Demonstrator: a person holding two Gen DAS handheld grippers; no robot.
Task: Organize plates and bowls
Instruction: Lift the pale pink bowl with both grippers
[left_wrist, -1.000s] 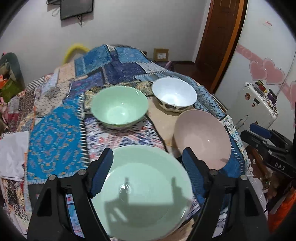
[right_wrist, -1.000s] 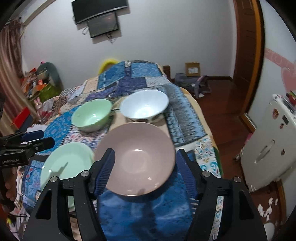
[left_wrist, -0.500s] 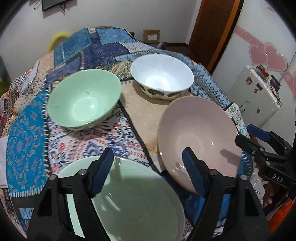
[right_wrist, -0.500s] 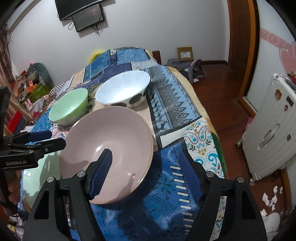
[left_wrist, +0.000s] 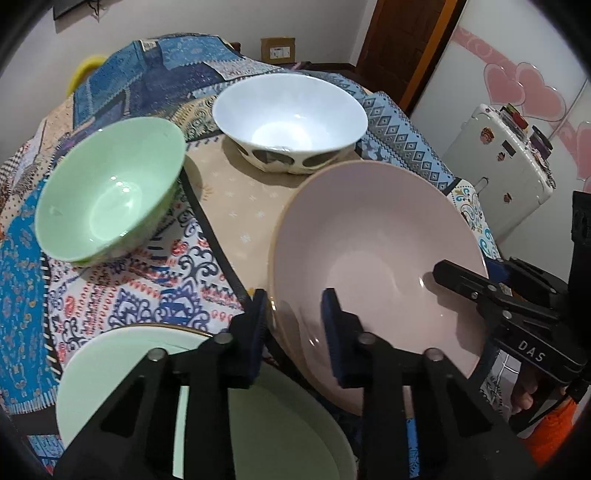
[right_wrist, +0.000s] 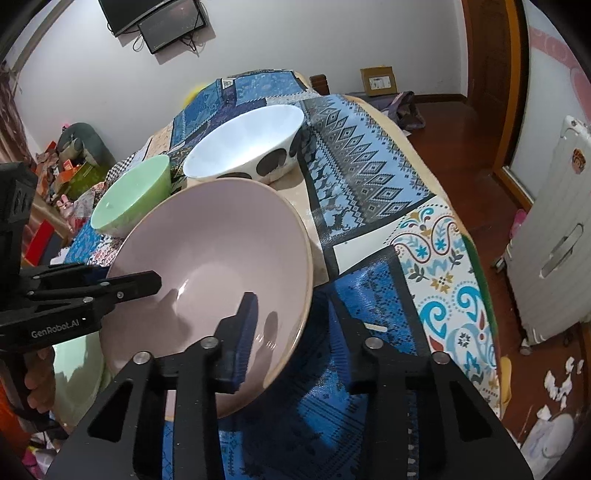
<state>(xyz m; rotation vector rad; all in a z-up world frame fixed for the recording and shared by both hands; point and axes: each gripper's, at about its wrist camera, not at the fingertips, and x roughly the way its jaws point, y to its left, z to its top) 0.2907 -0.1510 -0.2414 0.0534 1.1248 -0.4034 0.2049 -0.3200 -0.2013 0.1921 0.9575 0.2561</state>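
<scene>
A wide pink bowl (left_wrist: 376, 251) (right_wrist: 214, 258) rests on the patchwork cloth between both grippers. My left gripper (left_wrist: 293, 321) straddles its left rim, one pad outside and one inside, jaws closing with small gaps still showing. My right gripper (right_wrist: 293, 332) straddles the opposite rim the same way, jaws closing, pads not pressing. Each gripper also shows in the other's view: the right gripper (left_wrist: 443, 273) and the left gripper (right_wrist: 153, 280). A pale green plate (left_wrist: 288, 424) (right_wrist: 77, 369) lies under my left gripper. Behind stand a green bowl (left_wrist: 110, 192) (right_wrist: 133, 192) and a white spotted bowl (left_wrist: 291, 114) (right_wrist: 243, 144).
The patchwork cloth (right_wrist: 369, 166) covers the table, whose right edge drops to a wooden floor. A white suitcase (left_wrist: 498, 166) (right_wrist: 554, 240) stands close to that edge. Paper scraps (right_wrist: 561, 384) lie on the floor. A person's hand (right_wrist: 37, 380) holds the left gripper.
Both grippers came down and forward onto the pink bowl's rims. Their jaws went from wide apart to narrow around the rim. The left gripper shifted right, off the green plate.
</scene>
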